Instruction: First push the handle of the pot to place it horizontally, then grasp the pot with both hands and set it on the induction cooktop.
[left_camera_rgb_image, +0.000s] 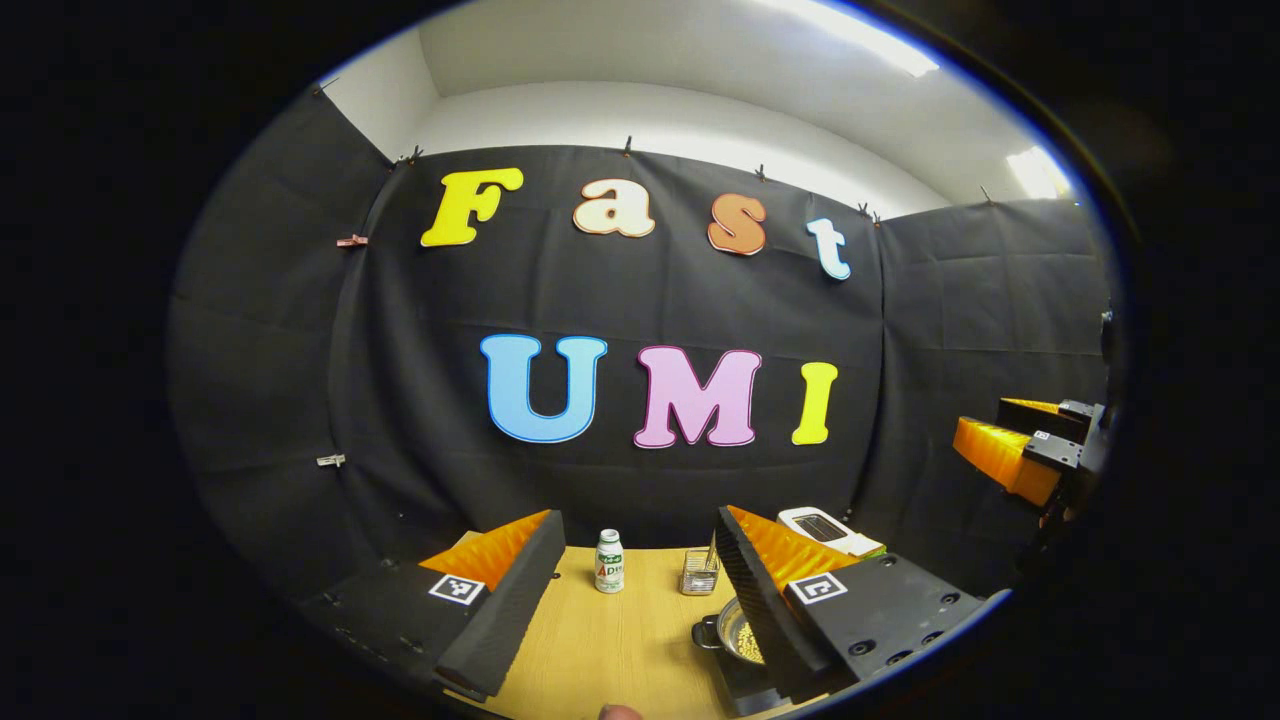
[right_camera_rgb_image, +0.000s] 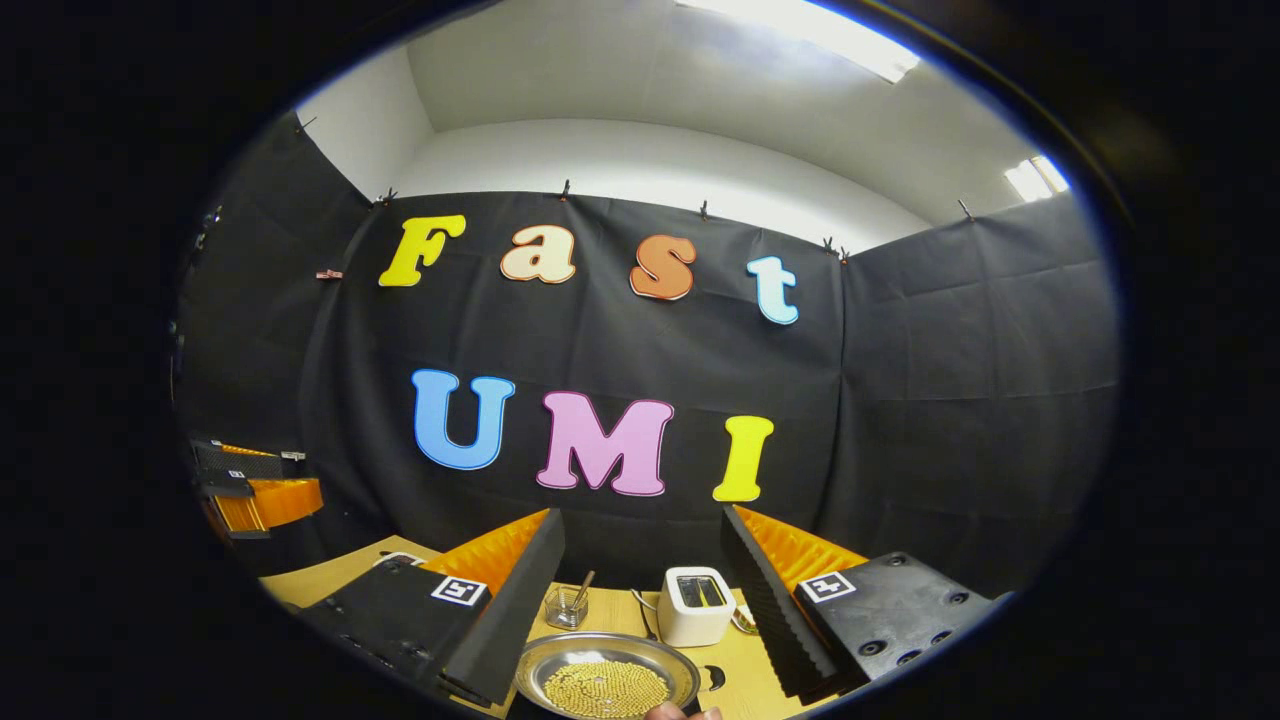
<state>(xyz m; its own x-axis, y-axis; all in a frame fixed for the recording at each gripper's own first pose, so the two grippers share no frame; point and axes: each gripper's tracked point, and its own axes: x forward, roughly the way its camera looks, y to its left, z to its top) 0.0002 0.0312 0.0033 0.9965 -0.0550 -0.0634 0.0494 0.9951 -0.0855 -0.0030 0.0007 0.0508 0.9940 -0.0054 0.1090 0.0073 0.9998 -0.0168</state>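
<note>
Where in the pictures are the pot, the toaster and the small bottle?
pot (right_camera_rgb_image: 606, 688): right gripper view, on the yellow grains inside it.
toaster (right_camera_rgb_image: 697, 607): right gripper view, on its white front face.
bottle (left_camera_rgb_image: 609, 563): left gripper view, on its label.

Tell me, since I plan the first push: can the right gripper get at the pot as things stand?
Probably yes. The right gripper hangs open, holding nothing, with the pot low between its fingers and nothing between them. The pot's handle is not clear here.

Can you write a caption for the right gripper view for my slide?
Open right gripper above a metal pot of yellow beads, with a white toaster and a glass cup on the wooden table.
</note>
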